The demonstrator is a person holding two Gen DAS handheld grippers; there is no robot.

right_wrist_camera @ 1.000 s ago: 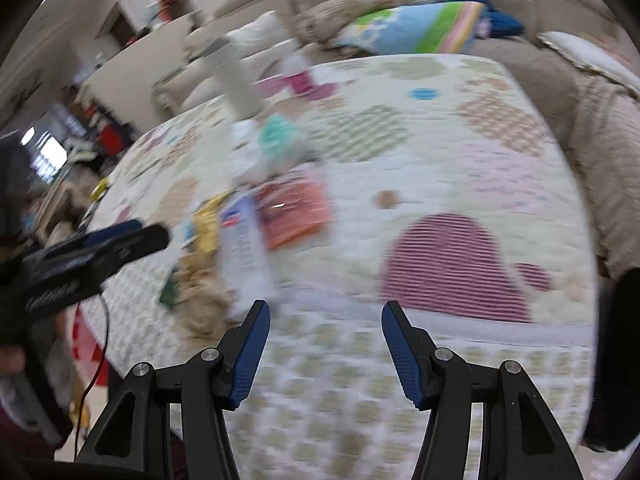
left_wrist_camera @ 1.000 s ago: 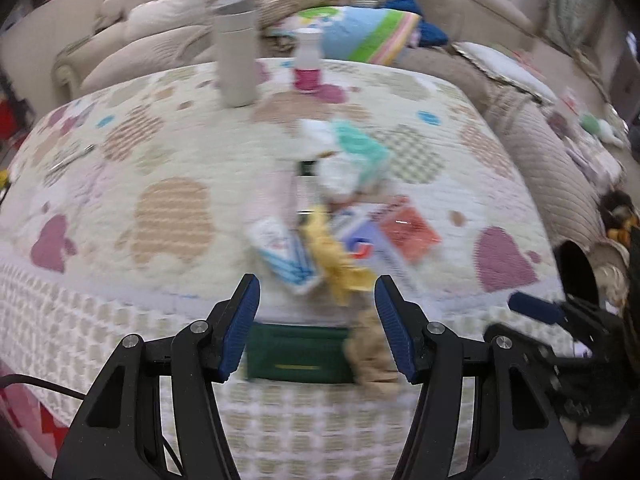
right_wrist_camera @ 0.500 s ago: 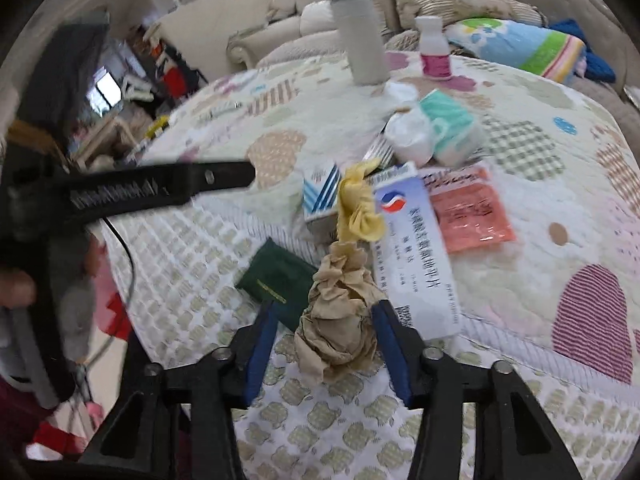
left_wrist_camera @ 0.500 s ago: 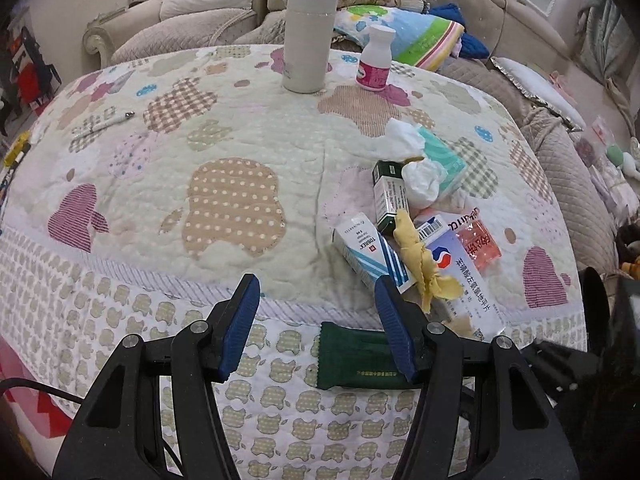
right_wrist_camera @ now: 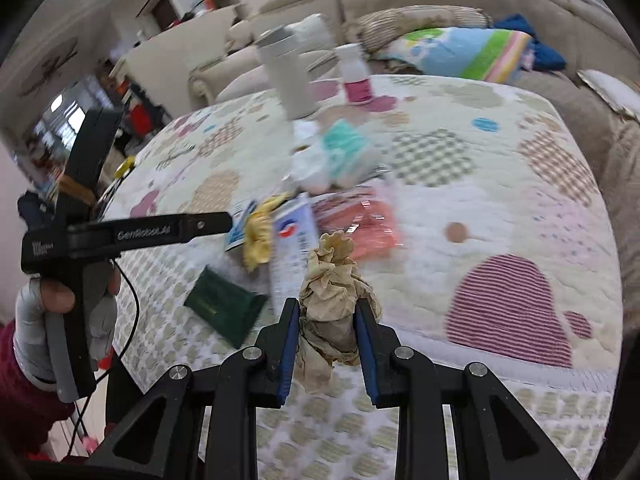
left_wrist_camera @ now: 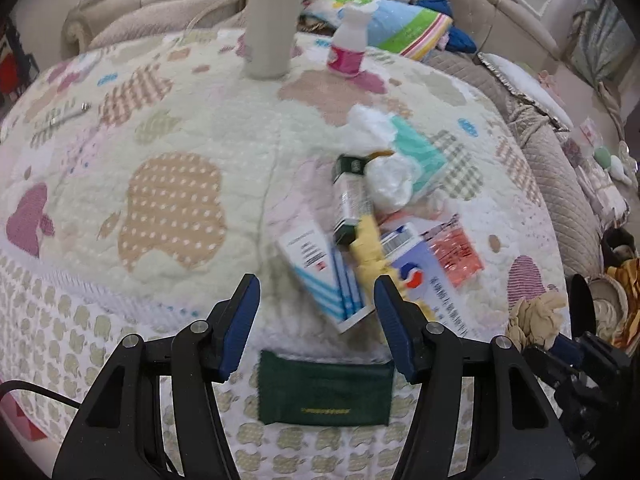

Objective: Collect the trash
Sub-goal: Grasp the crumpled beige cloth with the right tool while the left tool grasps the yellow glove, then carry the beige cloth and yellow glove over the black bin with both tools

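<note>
The right gripper (right_wrist_camera: 327, 338) is clamped on a crumpled tan paper wad (right_wrist_camera: 330, 280) — its lower end hidden between the pads. The left gripper (left_wrist_camera: 316, 318) stands open and empty over the quilt's (left_wrist_camera: 176, 128) near edge, where the blurred boxes' print can't be read — a dark green pouch (left_wrist_camera: 324, 392) hangs just below.

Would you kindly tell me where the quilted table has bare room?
The quilt lies bare left of the blue-striped box, up to the white tumbler. It is crowded from the crumpled tissue down to the green pouch.
</note>
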